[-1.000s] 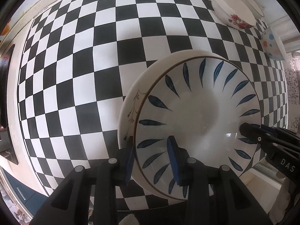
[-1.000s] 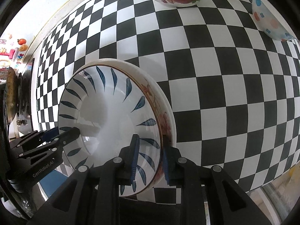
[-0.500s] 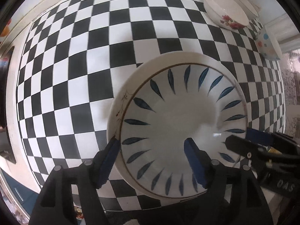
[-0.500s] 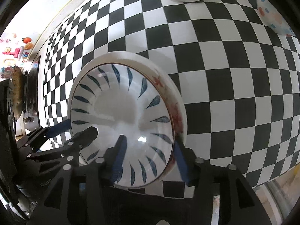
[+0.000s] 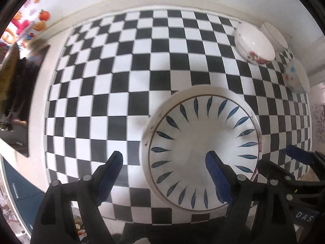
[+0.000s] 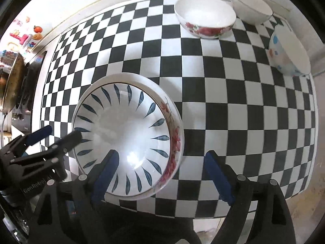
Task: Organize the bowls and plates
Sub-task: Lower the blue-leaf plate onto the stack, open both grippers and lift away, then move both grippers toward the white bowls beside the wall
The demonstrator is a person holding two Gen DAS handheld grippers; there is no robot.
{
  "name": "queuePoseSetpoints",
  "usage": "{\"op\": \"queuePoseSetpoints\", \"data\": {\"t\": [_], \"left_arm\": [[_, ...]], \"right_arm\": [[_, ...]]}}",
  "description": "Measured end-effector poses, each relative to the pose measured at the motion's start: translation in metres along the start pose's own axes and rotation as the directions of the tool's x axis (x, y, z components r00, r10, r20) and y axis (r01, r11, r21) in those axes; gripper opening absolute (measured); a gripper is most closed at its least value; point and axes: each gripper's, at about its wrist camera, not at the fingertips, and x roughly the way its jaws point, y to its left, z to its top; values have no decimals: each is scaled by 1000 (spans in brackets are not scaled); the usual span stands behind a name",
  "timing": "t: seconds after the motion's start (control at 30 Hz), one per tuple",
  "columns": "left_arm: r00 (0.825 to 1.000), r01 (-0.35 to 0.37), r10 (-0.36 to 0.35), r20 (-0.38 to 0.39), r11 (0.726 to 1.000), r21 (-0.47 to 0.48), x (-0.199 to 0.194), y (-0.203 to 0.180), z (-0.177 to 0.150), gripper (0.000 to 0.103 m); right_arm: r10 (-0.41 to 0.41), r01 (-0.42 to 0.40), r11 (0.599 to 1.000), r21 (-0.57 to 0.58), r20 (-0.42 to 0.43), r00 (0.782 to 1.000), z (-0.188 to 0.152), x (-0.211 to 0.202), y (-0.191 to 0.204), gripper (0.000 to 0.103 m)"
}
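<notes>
left gripper point(image 5: 162, 172): jaws spread and opening, astride near-left rim of blue-leaf plate point(image 5: 203, 148), pads clear, nothing held.
right gripper point(image 6: 162, 172): same, opening over plate's right rim, no contact.
plate: nested on floral plate point(image 6: 174, 142), on checkered table point(image 6: 233, 101).
3 bowls: far right of plate, floral bowl point(image 6: 205, 18) nearest.
step: stack released, likely; next, judge bowls need nesting.

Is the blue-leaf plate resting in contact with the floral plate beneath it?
Touching. The right wrist view shows the blue-leaf plate nested inside the floral plate, whose rim rings it with no gap.
</notes>
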Motion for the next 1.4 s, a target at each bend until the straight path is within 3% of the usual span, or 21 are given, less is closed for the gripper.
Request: {"op": "queuePoseSetpoints", "data": {"t": [0.23,0.43,0.73,1.0,1.27,1.4], "left_arm": [[994,-19,21,109,1000,-21,-68,13,-11,83],[975,4,-8,223,1000,17,-143,7,-29,83],[968,10,-27,250,998,68,-201,10,-72,83],[952,10,-44,304,993,115,-234,17,-101,83],[946,19,-57,320,993,120,-237,20,-102,83],[938,24,-56,343,995,96,-233,21,-89,83]], "right_arm": [[-30,34,999,-30,113,993,-26,-71,7,89],[-52,57,998,-14,248,967,-63,-155,20,89],[-69,64,998,27,346,936,-127,-239,48,89],[-90,82,996,38,370,925,-160,-263,66,89],[-83,63,996,65,375,923,-158,-263,63,89],[-82,34,992,118,428,900,-149,-263,45,89]]}}
